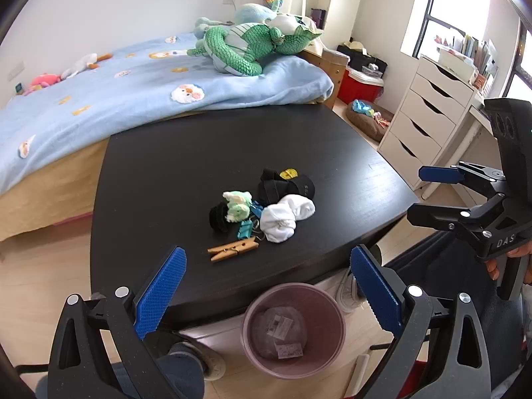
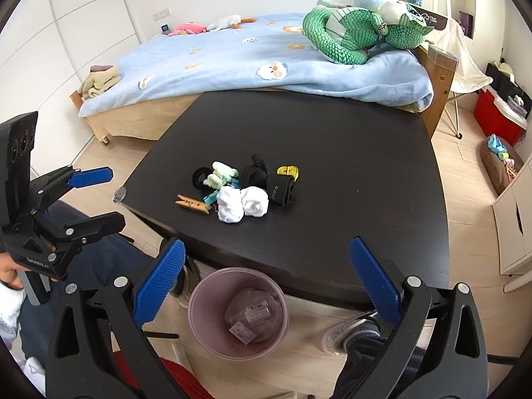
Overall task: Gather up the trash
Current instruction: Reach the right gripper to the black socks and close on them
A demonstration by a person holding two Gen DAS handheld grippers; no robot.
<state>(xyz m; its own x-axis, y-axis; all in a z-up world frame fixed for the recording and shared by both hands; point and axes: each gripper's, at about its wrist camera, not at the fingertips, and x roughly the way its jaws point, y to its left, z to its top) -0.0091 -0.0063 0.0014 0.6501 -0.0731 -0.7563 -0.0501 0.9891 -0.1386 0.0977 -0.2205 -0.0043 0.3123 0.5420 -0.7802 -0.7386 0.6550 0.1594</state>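
Note:
A mauve trash bin [image 1: 292,329] stands on the floor below the near edge of the black table [image 1: 166,173]; it holds a crumpled plastic bag and paper scraps. It also shows in the right wrist view [image 2: 237,312]. On the table lies a small pile: white socks [image 1: 286,216], black socks [image 1: 286,186], a green-white sock [image 1: 237,206], a wooden clothespin [image 1: 232,249], teal clips [image 1: 247,227] and a yellow clip [image 1: 288,174]. My left gripper [image 1: 269,296] is open and empty above the bin. My right gripper [image 2: 267,286] is open and empty, also above the bin.
A bed with a blue blanket [image 1: 133,93] and a green plush dragon [image 1: 252,46] lies behind the table. White drawers [image 1: 429,113] stand at the right. My legs and a chair base sit under the table's near edge.

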